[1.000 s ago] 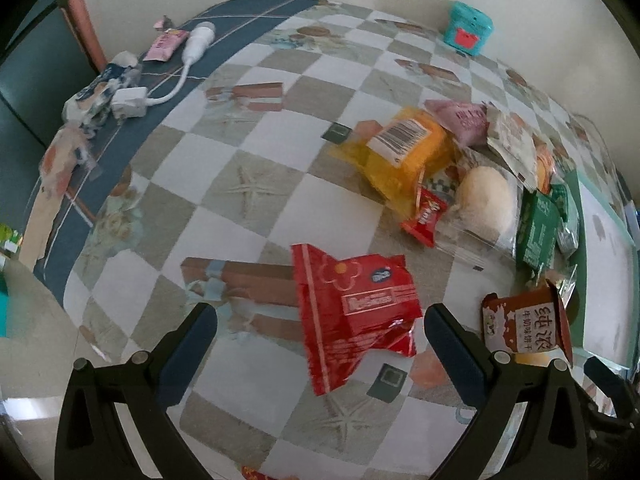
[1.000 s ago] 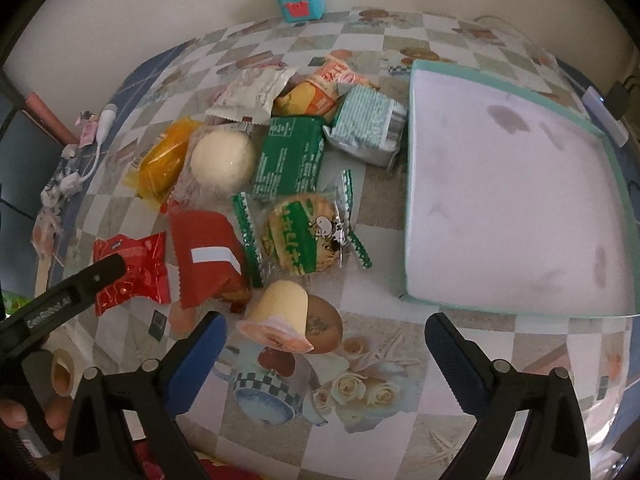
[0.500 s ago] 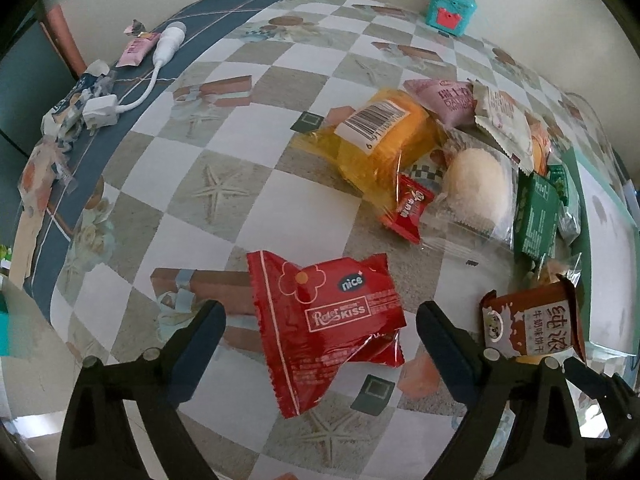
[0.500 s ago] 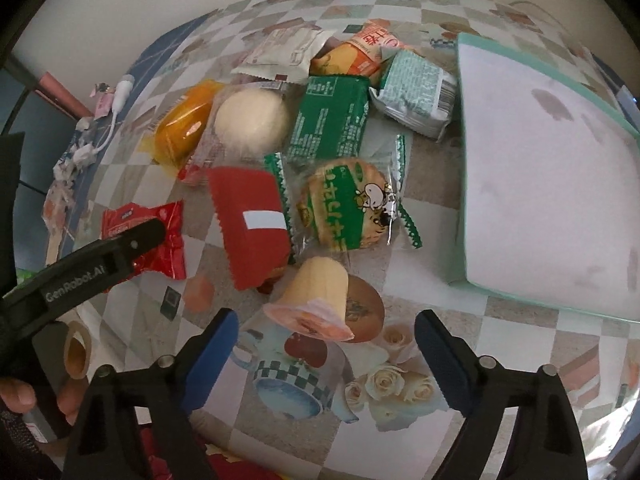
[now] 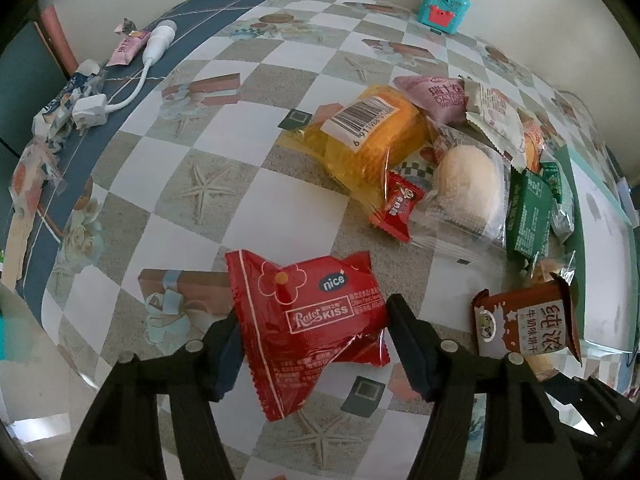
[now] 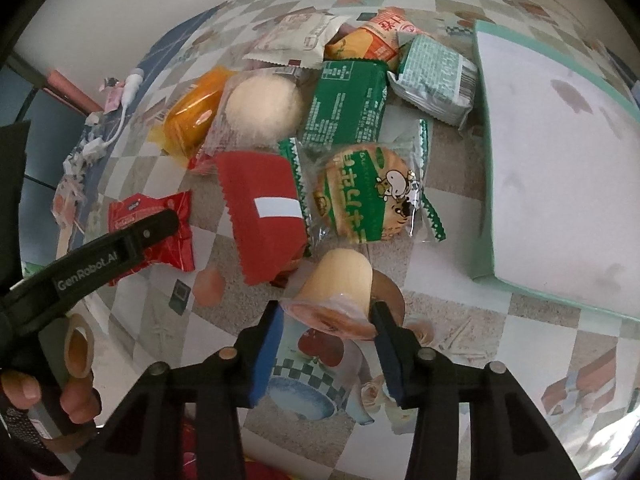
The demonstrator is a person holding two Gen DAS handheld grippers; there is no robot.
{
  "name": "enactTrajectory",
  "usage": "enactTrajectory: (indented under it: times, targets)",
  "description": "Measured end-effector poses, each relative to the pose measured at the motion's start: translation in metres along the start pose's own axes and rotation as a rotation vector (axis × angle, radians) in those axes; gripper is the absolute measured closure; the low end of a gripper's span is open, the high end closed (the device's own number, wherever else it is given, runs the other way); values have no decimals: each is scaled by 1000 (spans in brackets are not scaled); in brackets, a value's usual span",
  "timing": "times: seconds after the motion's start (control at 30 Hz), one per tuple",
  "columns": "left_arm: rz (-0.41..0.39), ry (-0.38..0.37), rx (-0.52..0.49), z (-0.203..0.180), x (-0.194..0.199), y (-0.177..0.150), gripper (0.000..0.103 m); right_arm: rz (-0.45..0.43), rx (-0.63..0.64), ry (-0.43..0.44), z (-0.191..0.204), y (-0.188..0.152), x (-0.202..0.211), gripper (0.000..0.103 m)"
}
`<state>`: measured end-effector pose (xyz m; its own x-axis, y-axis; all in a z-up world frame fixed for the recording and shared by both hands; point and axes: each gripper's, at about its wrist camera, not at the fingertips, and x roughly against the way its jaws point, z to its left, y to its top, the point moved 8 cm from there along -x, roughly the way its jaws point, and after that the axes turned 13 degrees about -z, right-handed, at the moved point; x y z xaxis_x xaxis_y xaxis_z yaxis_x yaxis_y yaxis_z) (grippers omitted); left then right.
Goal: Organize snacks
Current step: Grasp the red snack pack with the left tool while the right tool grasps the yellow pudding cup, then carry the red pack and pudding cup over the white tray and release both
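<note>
A red "Kiss" snack packet (image 5: 304,312) lies flat on the checkered tablecloth between the fingers of my left gripper (image 5: 314,320). Its jaws are closing, and both pads touch the packet's side edges. From the right wrist view, one left gripper finger (image 6: 132,236) lies across that same packet (image 6: 176,240). A peach pudding cup (image 6: 340,280) lies on its side, lid toward the camera. My right gripper (image 6: 327,312) is closing on it, with both blue pads against its rim. A mint-rimmed tray (image 6: 484,200) with a white floor sits to the right.
Snacks are piled beside the tray: an orange cake (image 5: 372,136), a round bun (image 5: 468,180), a green packet (image 6: 344,108), a cow-print biscuit (image 6: 368,196), a red striped packet (image 6: 264,208). A teal box (image 5: 442,4) stands by the wall. A white cable (image 5: 120,96) lies far left. A hand (image 6: 24,396) is at the lower left.
Both grippers' jaws have narrowed from wide open. The left fingers have come in to the red packet's edges. The right gripper has dropped closer, and its pads have met the pudding cup.
</note>
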<state>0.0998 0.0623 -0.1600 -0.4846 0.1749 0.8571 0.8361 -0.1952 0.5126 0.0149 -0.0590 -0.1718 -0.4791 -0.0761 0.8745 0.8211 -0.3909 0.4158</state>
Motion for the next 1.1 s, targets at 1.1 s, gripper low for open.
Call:
enactTrajectory:
  times: [1.1]
  targets:
    - [-173,-9,-74,-28,92,67,43,-160,-162,52,-54,45,96,57]
